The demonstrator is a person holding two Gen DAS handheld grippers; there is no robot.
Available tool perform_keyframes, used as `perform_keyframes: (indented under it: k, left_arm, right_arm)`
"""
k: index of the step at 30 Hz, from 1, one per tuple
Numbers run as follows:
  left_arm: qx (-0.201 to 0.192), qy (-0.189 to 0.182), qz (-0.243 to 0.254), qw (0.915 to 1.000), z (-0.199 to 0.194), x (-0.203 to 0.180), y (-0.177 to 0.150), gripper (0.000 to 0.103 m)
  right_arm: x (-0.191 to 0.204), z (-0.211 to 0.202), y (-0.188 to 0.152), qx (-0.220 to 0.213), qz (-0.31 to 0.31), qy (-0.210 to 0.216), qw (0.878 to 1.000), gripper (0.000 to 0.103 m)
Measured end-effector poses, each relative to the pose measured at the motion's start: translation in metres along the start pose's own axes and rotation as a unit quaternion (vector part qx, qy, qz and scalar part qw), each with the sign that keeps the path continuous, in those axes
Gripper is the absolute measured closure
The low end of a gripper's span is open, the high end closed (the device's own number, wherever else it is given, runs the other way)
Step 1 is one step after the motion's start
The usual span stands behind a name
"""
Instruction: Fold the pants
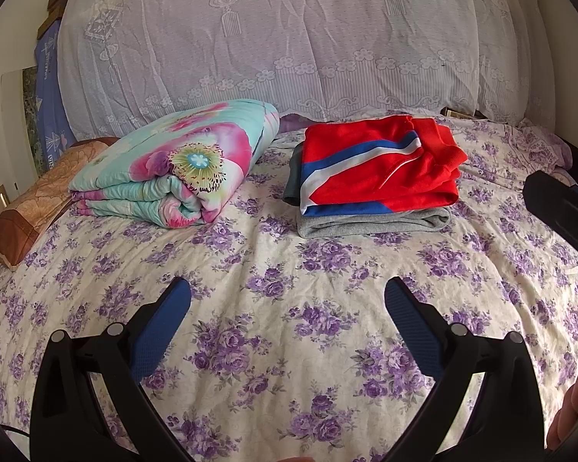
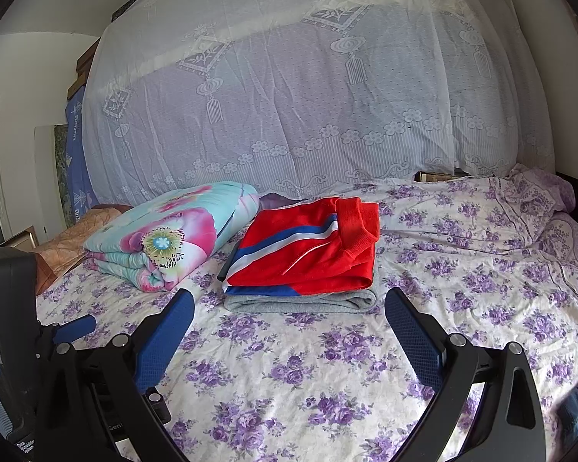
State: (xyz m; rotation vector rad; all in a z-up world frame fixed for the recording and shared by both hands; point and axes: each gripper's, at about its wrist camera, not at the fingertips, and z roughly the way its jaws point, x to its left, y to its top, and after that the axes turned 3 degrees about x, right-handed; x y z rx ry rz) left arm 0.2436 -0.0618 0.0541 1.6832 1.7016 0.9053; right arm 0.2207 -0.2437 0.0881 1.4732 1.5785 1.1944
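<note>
Currently both tools, left tool [image 1: 287, 300] and right tool [image 2: 289, 310], are hovering agape, empty | folded red, blue-and-white-striped soft knit pants [image 1: 377, 169] are lying limp, light atop grey garment [image 1: 373, 223] | grip near hem edges.

Both grippers just hover with nothing in them. Left gripper [image 1: 288, 294] has its jaws spread wide, same deal with the right gripper [image 2: 289, 306].
</note>
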Motion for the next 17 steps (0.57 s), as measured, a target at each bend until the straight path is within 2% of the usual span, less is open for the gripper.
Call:
perform_keyframes:
  k: [3,8,11,17]
  left_arm:
    - [-0.001,-0.001,-0.001,1.0000,0.000,0.000,0.000,0.005]
    - [-0.030,0.012,0.000,0.9995,-0.011,0.005,0.001,0.005]
    - [-0.022,-0.011,0.003,0.9997,-0.008,0.006,0.002,0.005]
    - [-0.014,-0.007,-0.004,0.9999,-0.003,0.007,0.001,0.005]
  right_arm:
    - [0.000,0.000,0.000,0.000,0.000,0.000,1.000,0.003]
    - [0.000,-0.001,0.000,0.000,0.001,0.001,1.000,0.003]
    - [-0.001,0.000,0.000,0.000,0.000,0.001,1.000,0.003]
    - [0.003,0.000,-0.001,0.004,0.004,0.001,1.000,0.003]
